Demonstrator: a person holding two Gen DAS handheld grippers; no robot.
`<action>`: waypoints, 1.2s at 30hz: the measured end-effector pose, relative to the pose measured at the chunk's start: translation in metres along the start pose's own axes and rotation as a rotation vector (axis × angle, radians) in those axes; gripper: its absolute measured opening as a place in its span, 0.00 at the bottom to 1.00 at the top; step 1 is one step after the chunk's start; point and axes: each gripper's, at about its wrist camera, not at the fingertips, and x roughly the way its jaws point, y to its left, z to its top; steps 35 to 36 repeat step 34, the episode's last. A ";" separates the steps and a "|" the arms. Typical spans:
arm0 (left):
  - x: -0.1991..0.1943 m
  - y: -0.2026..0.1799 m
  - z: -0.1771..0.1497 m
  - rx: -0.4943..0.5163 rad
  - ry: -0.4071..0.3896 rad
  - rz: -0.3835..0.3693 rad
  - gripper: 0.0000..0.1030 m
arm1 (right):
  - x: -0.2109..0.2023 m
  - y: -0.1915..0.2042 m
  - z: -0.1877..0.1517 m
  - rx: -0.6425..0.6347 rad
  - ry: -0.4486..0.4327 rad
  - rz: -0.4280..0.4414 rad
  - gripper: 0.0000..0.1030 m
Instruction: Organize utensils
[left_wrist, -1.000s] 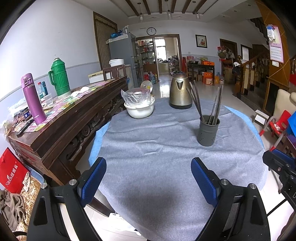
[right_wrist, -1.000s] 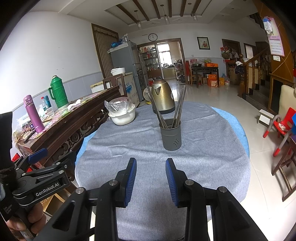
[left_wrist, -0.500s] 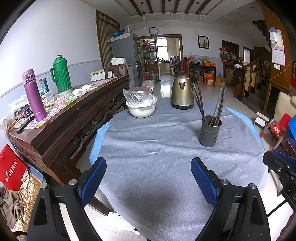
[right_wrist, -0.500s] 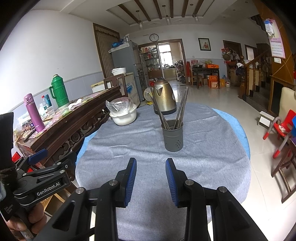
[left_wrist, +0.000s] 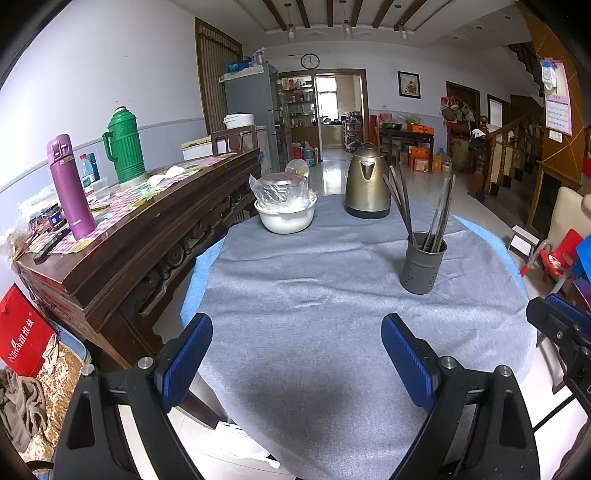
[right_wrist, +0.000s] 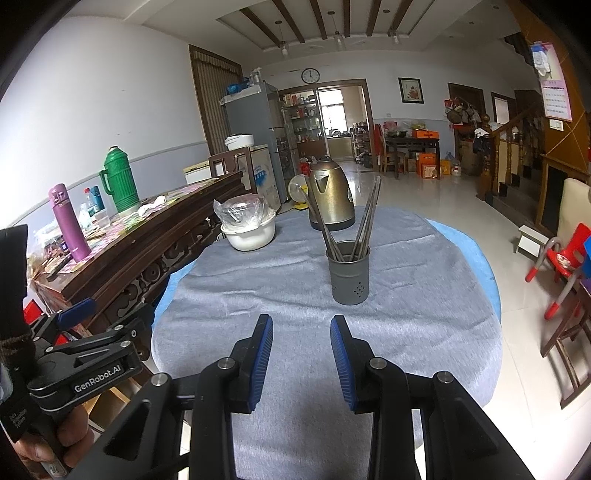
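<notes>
Seemingly we are near the end. From the left wrist view, our left tongs (left_wrist: 295, 354) stand wide apart with nothing between the blue pads, hovering over the near part of the desk (left_wrist: 332, 302), which wears a grey cloth. The chopsticks (left_wrist: 424, 210) all lean upright in the grey holder (left_wrist: 421, 264), which stands to the right, well beyond the tongs. We see no loose utensil on the cloth; only a covered white bowl (left_wrist: 286, 218) and a kettle (left_wrist: 366, 188) share the far side.

From the right wrist view, our right tongs (right_wrist: 301, 354) are partly parted and grasp nothing, aimed at the holder (right_wrist: 350, 280) just ahead. The chopsticks (right_wrist: 354, 225) fan out in two bunches inside it. We judge the sorting done, or at most a tidying of the bunches remains.
</notes>
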 end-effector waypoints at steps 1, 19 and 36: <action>0.000 0.000 0.000 0.000 -0.001 0.003 0.90 | 0.001 0.000 0.001 0.000 -0.001 0.000 0.35; 0.013 -0.002 0.012 -0.014 0.022 0.000 0.90 | 0.018 0.001 0.023 -0.015 -0.012 -0.008 0.35; 0.078 -0.002 0.019 -0.018 0.109 0.004 0.90 | 0.068 -0.012 0.028 -0.003 0.036 -0.023 0.35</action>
